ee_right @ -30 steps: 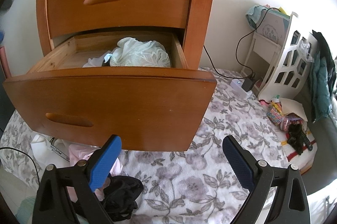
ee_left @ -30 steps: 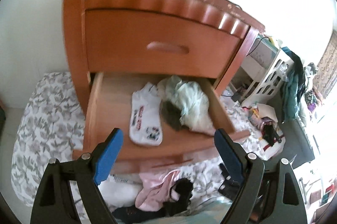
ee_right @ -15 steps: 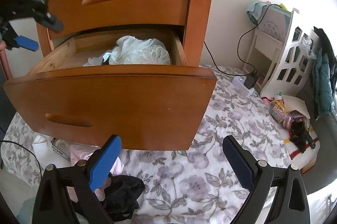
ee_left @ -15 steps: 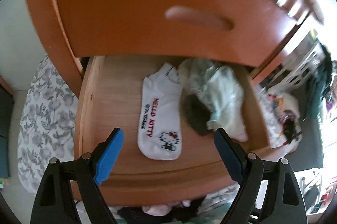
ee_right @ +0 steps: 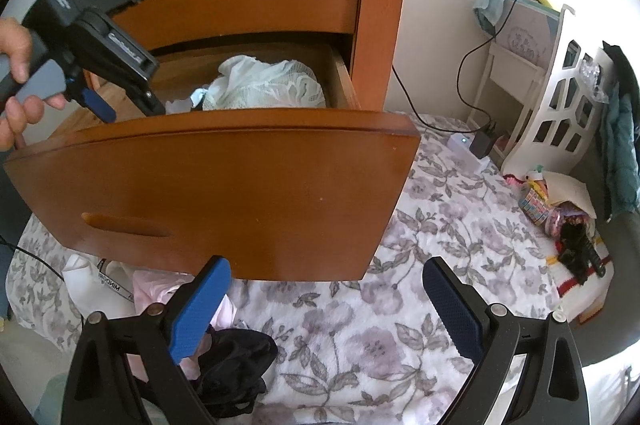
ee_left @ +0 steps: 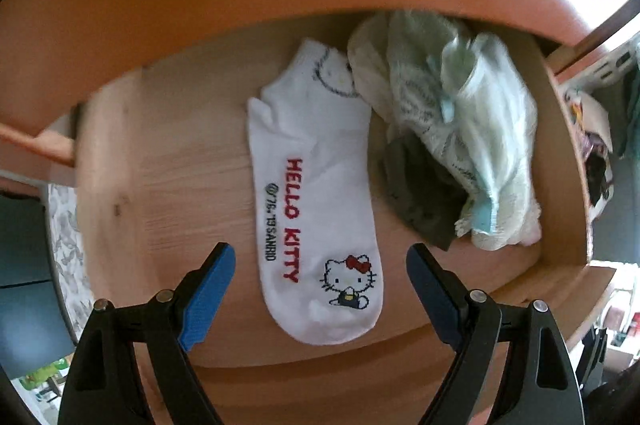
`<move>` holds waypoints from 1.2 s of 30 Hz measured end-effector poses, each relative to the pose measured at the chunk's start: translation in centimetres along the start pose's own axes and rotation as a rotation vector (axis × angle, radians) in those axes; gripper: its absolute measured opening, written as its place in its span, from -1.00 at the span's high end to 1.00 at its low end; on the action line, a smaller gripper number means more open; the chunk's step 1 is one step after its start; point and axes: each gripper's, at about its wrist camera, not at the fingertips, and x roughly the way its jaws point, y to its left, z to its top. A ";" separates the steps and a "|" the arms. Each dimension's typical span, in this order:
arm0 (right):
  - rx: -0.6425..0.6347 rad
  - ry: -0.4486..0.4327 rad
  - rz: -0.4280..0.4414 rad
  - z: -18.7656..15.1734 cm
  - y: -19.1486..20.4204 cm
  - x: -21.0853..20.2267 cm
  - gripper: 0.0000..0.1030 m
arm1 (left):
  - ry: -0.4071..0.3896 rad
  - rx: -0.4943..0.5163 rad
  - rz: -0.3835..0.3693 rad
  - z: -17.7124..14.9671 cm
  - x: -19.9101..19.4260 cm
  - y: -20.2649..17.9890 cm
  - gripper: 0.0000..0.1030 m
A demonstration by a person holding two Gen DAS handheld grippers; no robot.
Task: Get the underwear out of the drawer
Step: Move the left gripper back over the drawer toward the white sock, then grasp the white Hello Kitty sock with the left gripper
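Floral rug [ee_right: 420,305], drawer [ee_left: 120,153], hidden sock [ee_left: 316,193]

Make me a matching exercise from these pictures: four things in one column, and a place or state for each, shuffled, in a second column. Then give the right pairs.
Things:
1. white Hello Kitty sock
2. pale green lace underwear
3. left gripper
4. black garment

Places or states:
A. bunched up at the right side of the open drawer
B. on the floral blanket, below the drawer front
C. lying flat on the drawer bottom
D. open, above the sock's toe, holding nothing

Pairs: 1-C, 2-A, 3-D, 4-B
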 end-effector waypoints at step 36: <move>0.011 0.036 0.012 0.0 -0.3 0.9 -0.91 | 0.118 0.067 0.051 2.0 4.9 -0.9 0.09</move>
